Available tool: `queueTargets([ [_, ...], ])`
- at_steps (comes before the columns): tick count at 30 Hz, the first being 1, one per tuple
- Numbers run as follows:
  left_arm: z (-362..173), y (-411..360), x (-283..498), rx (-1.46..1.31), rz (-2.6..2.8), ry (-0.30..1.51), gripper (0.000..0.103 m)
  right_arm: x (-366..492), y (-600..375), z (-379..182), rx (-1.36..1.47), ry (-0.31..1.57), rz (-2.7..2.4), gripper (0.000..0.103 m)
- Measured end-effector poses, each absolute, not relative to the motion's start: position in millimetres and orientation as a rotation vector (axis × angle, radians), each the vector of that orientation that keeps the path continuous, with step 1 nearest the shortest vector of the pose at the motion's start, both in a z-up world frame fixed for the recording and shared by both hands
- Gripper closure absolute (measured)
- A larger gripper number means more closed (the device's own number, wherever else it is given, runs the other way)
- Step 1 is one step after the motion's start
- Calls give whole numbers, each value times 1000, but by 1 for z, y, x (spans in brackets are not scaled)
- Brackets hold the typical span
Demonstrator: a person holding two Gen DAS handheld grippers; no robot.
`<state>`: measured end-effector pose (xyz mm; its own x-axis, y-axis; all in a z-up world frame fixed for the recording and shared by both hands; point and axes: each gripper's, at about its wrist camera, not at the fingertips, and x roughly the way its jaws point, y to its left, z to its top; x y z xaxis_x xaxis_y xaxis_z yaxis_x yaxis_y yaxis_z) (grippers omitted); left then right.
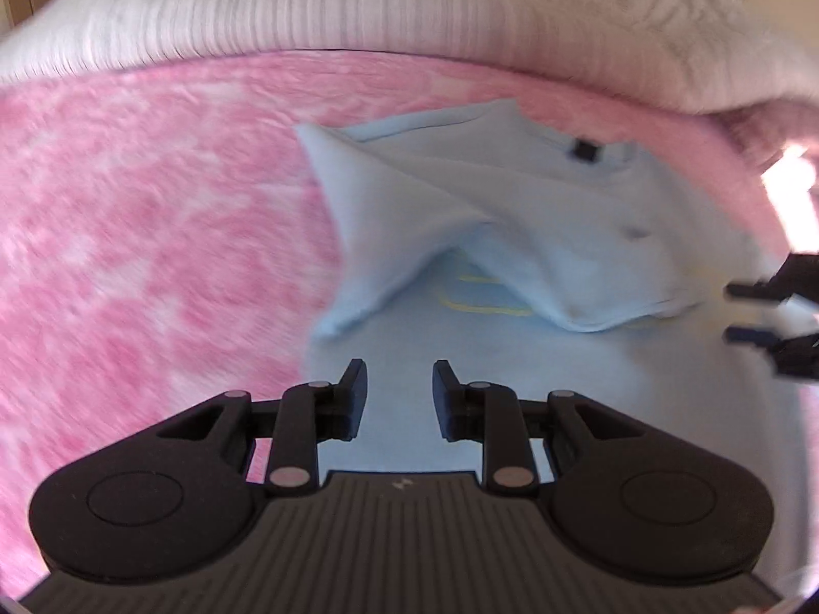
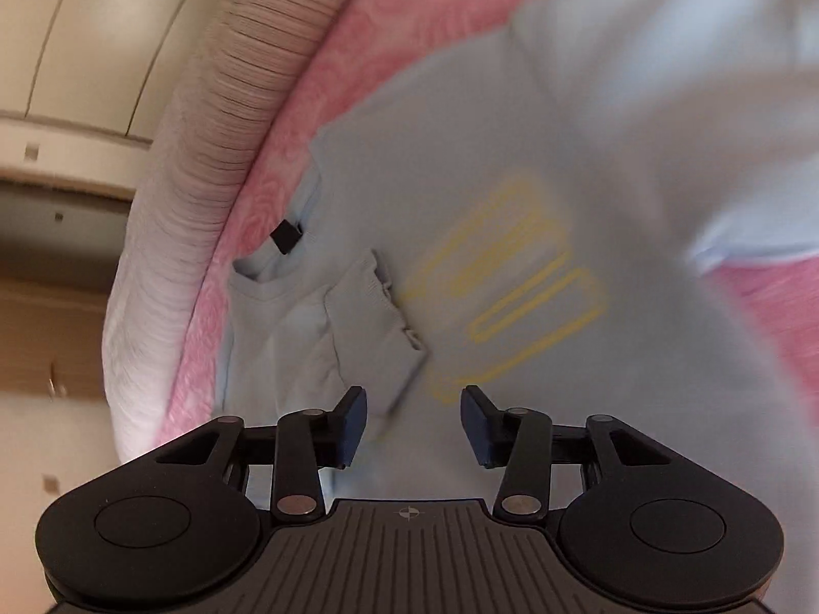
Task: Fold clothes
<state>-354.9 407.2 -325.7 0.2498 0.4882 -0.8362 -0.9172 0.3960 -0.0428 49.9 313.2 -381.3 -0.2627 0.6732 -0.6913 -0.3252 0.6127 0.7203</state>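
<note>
Pale blue cotton is filling the left wrist view: the shirt is lying on the pink bedspread, with one sleeve flap folded in across the chest toward 3 o'clock and standing up as a loose ridge rather than lying flat. The left gripper is hovering over the bare lower body of the shirt, its fingers standing narrowly apart with nothing between them. At 3 o'clock the right gripper is reaching in beside the folded edge. A white ribbed blanket is banking up at 12 o'clock. In the right wrist view, the same shirt is spreading from 12 to 5 o'clock, its yellow print partly showing, and a folded sleeve cuff is sitting just ahead of the right gripper, whose fingers are standing moderately apart and empty. The risk, I judge, is that the puffed flap is springing back open once released, or that fingers closing here are pinching two layers and dragging the fold askew.
</note>
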Motion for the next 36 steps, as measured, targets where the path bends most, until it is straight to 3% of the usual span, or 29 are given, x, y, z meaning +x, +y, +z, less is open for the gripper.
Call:
queueTargets([
  [7, -350, 430, -333, -373, 1042, 932, 75, 45, 343, -400, 298, 1547, 932, 58],
  [8, -354, 434, -329, -351, 1024, 929, 75, 44, 345, -398, 282, 1532, 942, 69],
  [9, -356, 436, -325, -327, 1007, 929, 75, 42, 347, -396, 257, 1506, 957, 96],
  [11, -360, 441, -320, -284, 985, 933, 94, 39, 348, -383, 209, 1396, 1014, 98],
  [18, -361, 441, -330, -223, 959, 952, 95, 24, 304, -310, 159, 910, 1171, 99],
  [20, -364, 436, -323, -179, 912, 977, 92, 25, 293, -317, 92, 923, 1104, 99],
  [23, -373, 431, -309, -116, 883, 1033, 91, 40, 290, -359, 10, 1131, 954, 98],
  [25, -380, 429, -301, -74, 869, 1071, 90, 51, 282, -374, 95, 1225, 906, 89],
  [29, -380, 427, -302, -60, 864, 1078, 90, 62, 268, -384, 294, 1303, 861, 53],
  [31, -380, 428, -303, -65, 863, 1079, 90, 65, 265, -387, 352, 1327, 849, 53],
  [32, -380, 427, -301, -56, 861, 1087, 90, 67, 268, -389, 338, 1344, 848, 56],
  [33, -381, 427, -300, -48, 859, 1095, 90, 68, 272, -390, 299, 1339, 847, 89],
  [34, -381, 427, -298, -39, 856, 1103, 90, 67, 276, -387, 257, 1309, 855, 96],
  [36, -379, 427, -297, -40, 850, 1112, 90, 65, 282, -379, 183, 1234, 879, 96],
])
